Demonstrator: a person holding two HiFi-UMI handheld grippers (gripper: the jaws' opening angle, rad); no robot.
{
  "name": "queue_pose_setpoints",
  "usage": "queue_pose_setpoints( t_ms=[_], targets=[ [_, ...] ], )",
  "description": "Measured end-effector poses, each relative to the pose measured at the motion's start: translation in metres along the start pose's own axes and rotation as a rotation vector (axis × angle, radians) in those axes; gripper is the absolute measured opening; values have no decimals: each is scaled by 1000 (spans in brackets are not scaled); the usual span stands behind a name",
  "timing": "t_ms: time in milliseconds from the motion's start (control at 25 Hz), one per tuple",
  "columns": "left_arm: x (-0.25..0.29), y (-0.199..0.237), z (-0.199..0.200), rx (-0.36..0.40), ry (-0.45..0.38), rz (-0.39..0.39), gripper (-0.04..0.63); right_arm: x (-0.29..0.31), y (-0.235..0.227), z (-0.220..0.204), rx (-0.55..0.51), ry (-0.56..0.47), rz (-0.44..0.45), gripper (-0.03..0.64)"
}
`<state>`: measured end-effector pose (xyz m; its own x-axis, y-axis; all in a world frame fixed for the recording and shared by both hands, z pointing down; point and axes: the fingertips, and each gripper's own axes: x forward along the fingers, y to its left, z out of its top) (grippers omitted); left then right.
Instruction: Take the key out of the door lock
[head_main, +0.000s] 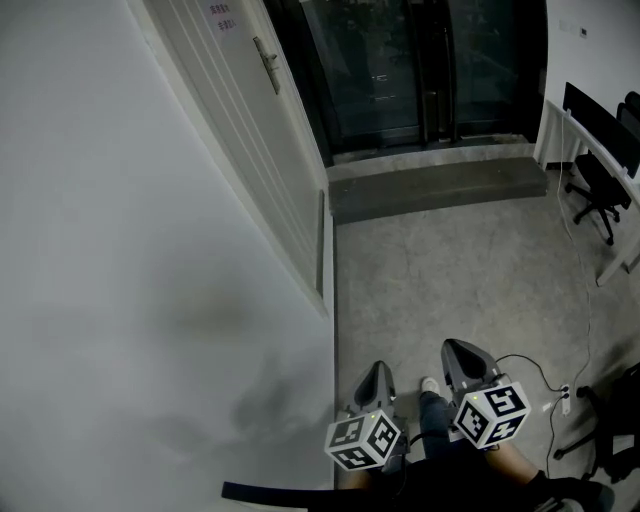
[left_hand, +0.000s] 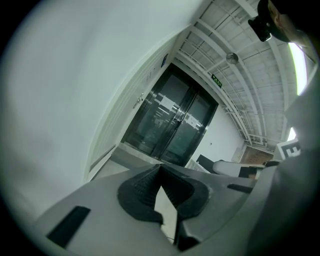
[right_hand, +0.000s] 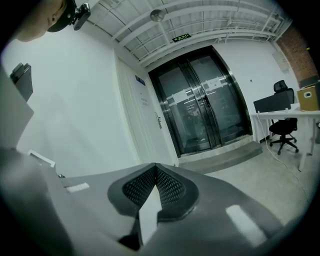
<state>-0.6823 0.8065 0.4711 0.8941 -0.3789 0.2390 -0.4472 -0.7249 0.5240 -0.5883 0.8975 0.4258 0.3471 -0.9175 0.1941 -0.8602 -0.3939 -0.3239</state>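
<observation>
I see a plain white wall (head_main: 120, 300) filling my left side, and beyond it a white panelled door (head_main: 240, 130) with a metal lever handle (head_main: 267, 62). The key is too small to make out there. Dark glass double doors (head_main: 420, 60) stand behind a grey raised step (head_main: 440, 188). A black office chair (head_main: 598, 185) sits by a white desk (right_hand: 300, 113) on the right. Only bare concrete floor (head_main: 470, 290) lies between me and the door. The left gripper (head_main: 378, 372) and right gripper (head_main: 458, 352) are held low, side by side and pointing forward. Each has its jaws together on nothing, well apart from the handle.
</observation>
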Motion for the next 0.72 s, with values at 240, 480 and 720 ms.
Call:
queue_pose_setpoints(
  t_ms=[240, 480, 720],
  targets=[
    [108, -13, 29, 3, -24, 0, 0, 87, -63, 48, -15, -14, 48, 2],
    [205, -58, 63, 14, -49, -36, 0, 144, -124, 107, -66, -19, 93, 2],
    [275, -52, 68, -5, -1, -3, 0, 197, -172, 122, -44, 7, 82, 2]
  ],
)
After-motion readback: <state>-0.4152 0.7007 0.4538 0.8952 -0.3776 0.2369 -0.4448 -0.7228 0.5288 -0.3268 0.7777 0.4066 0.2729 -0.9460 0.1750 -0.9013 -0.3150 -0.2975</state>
